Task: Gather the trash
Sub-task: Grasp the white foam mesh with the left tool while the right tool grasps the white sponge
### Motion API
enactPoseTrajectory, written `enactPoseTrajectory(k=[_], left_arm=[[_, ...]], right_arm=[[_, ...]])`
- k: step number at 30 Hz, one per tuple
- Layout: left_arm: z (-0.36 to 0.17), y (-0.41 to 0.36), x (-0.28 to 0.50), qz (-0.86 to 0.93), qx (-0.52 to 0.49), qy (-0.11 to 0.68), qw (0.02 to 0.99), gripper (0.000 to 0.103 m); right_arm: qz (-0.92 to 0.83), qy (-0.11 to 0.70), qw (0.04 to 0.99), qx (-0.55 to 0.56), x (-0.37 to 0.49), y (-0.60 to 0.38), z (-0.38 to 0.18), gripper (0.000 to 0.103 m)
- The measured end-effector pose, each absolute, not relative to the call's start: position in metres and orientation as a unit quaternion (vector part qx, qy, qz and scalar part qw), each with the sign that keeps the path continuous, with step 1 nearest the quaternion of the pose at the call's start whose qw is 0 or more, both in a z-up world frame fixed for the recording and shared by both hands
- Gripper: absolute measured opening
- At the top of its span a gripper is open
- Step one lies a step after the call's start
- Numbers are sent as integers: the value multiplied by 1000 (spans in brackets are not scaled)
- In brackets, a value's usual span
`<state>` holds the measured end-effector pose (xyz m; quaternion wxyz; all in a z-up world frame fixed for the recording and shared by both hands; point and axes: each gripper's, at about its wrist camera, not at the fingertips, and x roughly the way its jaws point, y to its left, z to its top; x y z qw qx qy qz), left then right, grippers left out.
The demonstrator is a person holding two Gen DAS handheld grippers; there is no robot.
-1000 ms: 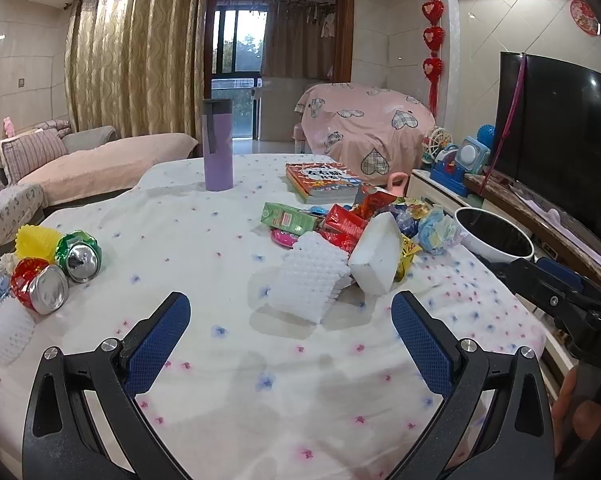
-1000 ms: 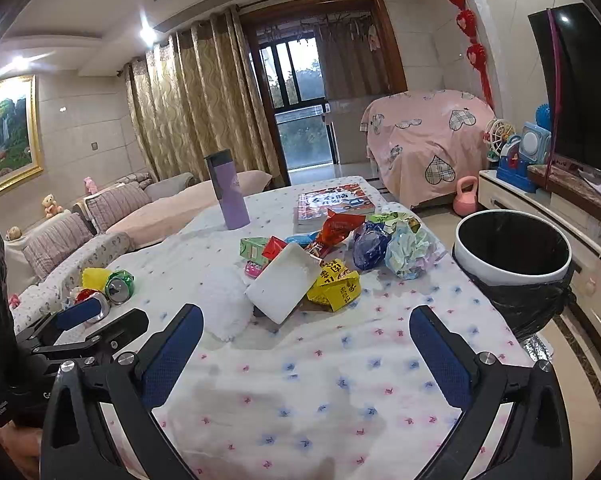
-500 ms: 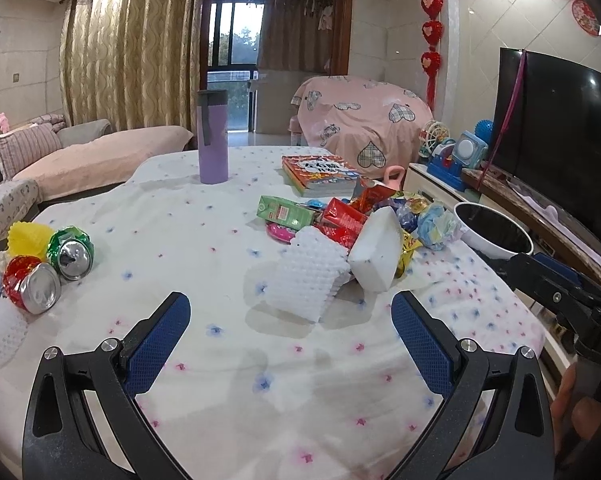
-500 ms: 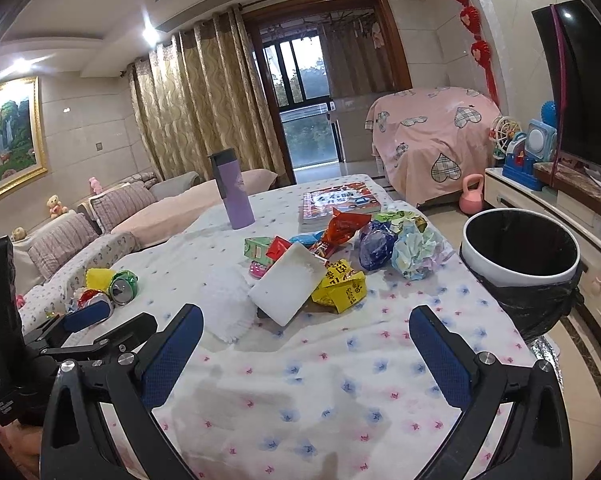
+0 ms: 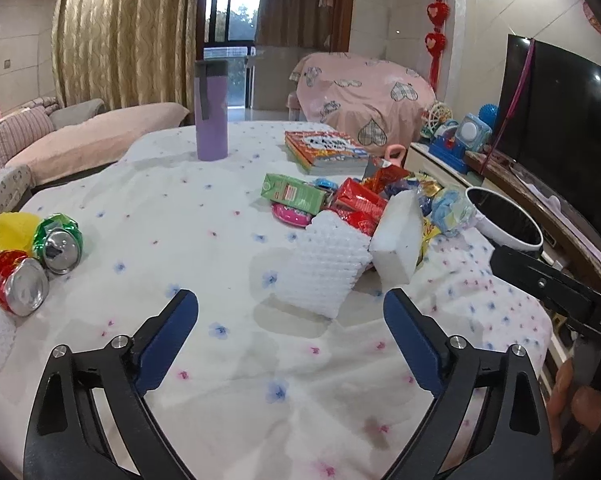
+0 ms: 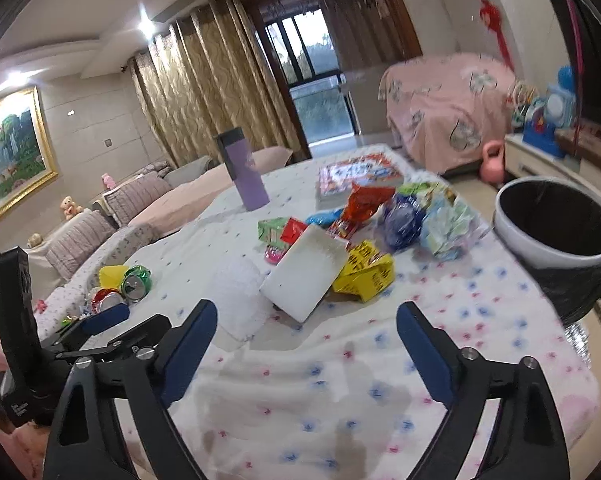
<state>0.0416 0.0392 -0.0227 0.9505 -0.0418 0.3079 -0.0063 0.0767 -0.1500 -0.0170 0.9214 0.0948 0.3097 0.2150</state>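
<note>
Left wrist: foam net beyond closing (empty) left tool.

Daylight from the window and bright ceiling lights fill the room evenly. My left view is sharp, my right view smeared with motion blur. Fisheye bending darkens both pictures' corners.

Wrappers heap mid-table, cans left, bin apparently beside the right edge.
</note>
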Motion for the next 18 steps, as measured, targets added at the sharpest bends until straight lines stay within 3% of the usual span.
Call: enactPoseTrajectory(k=[8,18], left_arm=[[-33,45,62,-32,-40,328,943,88],[-51,45,101,-85,-55,376,921,86]], right_arm=[[242,366,887,142,111,-143,-39,74],[268,413,844,215,153,-136,-64,74]])
